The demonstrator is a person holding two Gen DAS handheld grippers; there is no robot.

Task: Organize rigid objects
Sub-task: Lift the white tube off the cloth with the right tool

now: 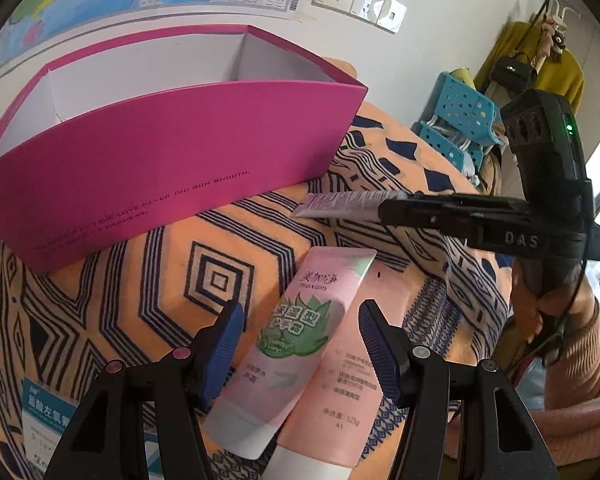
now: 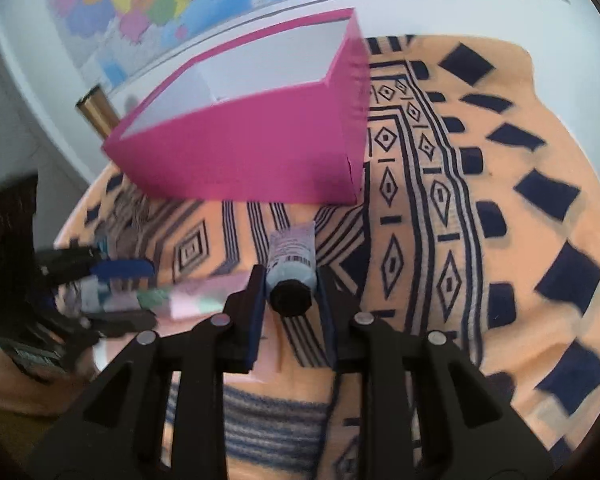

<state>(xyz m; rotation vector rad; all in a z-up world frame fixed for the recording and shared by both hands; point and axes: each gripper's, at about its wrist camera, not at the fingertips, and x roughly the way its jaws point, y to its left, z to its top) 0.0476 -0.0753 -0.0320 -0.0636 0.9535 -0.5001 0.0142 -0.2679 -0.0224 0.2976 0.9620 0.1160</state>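
A magenta open box (image 1: 160, 152) with a white inside stands on the patterned cloth; it also shows in the right wrist view (image 2: 260, 152). My left gripper (image 1: 300, 340) is open, its blue pads on either side of a pink tube with green leaf print (image 1: 288, 344) that lies on a second pink tube (image 1: 340, 380). My right gripper (image 2: 291, 280) is shut on a small light-blue tube with a black cap (image 2: 292, 264), held above the cloth in front of the box. In the left wrist view the right gripper (image 1: 384, 210) holds that tube (image 1: 340, 204) sideways.
An orange cloth with dark blue patterns (image 1: 140, 300) covers the table. A white and blue medicine box (image 1: 48, 412) lies at the left near edge. A blue perforated basket (image 1: 460, 120) stands beyond the table's right side. A wall with a map and sockets is behind the box.
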